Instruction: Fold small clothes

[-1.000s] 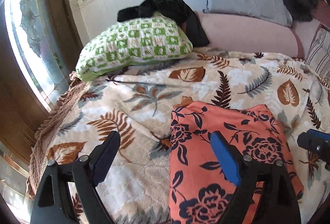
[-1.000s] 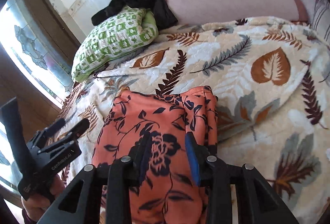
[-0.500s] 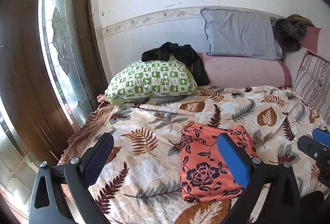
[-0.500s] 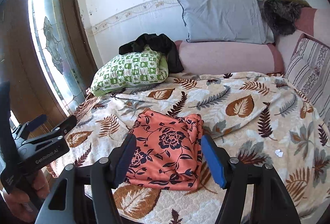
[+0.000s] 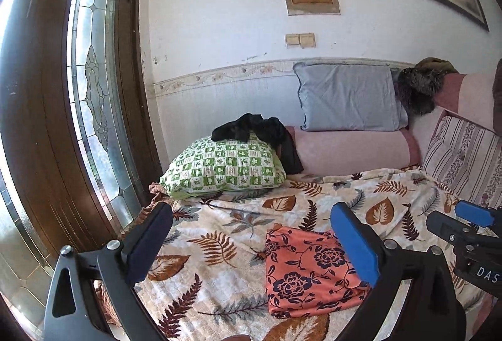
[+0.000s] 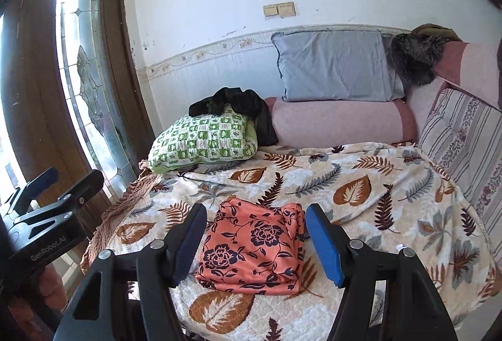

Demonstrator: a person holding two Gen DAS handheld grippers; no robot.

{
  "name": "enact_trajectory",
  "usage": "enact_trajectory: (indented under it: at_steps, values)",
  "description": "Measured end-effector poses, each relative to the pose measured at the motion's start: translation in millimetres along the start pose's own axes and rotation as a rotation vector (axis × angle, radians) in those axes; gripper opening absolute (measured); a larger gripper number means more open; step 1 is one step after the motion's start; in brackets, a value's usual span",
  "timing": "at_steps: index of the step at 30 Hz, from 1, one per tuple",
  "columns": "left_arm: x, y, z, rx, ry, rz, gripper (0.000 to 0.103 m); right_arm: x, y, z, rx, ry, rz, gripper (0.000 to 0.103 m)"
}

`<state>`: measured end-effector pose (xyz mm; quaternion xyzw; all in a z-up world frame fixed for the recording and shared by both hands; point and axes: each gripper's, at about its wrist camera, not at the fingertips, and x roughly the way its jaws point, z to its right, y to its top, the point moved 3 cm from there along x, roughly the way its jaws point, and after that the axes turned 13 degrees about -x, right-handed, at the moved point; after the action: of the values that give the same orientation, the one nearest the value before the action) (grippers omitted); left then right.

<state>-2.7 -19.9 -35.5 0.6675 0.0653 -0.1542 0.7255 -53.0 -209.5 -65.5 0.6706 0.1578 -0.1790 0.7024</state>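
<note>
- Jaws on both tools are spread wide with nothing between them: the left gripper [image 5: 248,247] and the right gripper [image 6: 255,242] both hang above the near edge of the bed, clear of the fabric.
- Straight ahead of the right gripper sits the coral-orange garment with the dark navy flower print [image 6: 254,250], folded into a compact, layered rectangle and lying flat on the cream fleece blanket with brown leaf pattern [image 6: 360,184]. From the left wrist view it lies toward the right jaw's side.
- My read: this piece looks done, so the step in hand is the pull-away after the last fold.
- Next move probably calls for finding another small item. The crumpled black garment [image 6: 238,105] draped over the green-and-white checked pillow [image 6: 200,143] looks like the only candidate, and it's well apart, at the back, so a long reach.
</note>
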Motion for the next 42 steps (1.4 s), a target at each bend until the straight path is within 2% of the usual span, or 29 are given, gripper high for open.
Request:
enact_trajectory:
  at_steps: [8,17,26,34,42]
  values:
    - [-29.9,15.8,-0.9,-0.006,-0.02,0.051,0.101,-26.6,8.0,-2.3,-0.018,-0.022,0.024,0.07]
    - [-42.2,21.7,5.1,0.019,-0.043,0.072,0.101,-38.3,14.7,-2.7,-0.038,-0.038,0.051,0.07]
    - [-33.8,24.2,14.1,0.026,-0.043,0.069,0.101,-26.3,14.8,0.3,-0.04,-0.036,0.043,0.07]
    - [-9.8,30.0,23.6,0.028,-0.061,0.045,0.101,1.0,16.1,7.7,-0.043,-0.037,0.022,0.07]
    - [8.3,24.3,28.7,0.027,-0.074,0.012,0.101,16.7,9.4,15.2,-0.036,-0.068,0.002,0.07]
